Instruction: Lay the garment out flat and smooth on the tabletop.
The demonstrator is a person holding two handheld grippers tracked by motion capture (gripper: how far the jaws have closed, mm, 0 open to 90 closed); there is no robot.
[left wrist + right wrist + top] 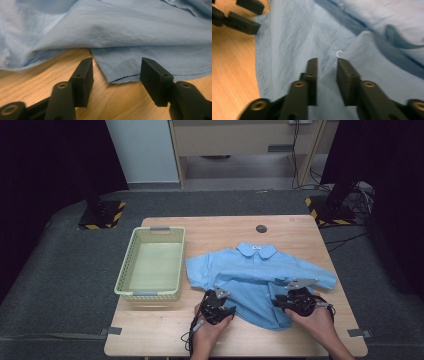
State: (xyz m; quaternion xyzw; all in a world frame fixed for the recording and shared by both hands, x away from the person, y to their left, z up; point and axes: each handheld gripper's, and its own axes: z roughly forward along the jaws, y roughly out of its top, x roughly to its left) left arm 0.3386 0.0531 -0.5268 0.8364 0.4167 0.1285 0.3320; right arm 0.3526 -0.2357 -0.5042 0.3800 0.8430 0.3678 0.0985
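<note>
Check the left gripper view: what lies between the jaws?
A corner of the blue shirt's hem over bare wooden table; the left gripper's jaws stand apart, not pressing it.

Shirt (pixel 257 280) lies right of basket (pixel 152 265) (both on table (pixel 300 227)).
</note>
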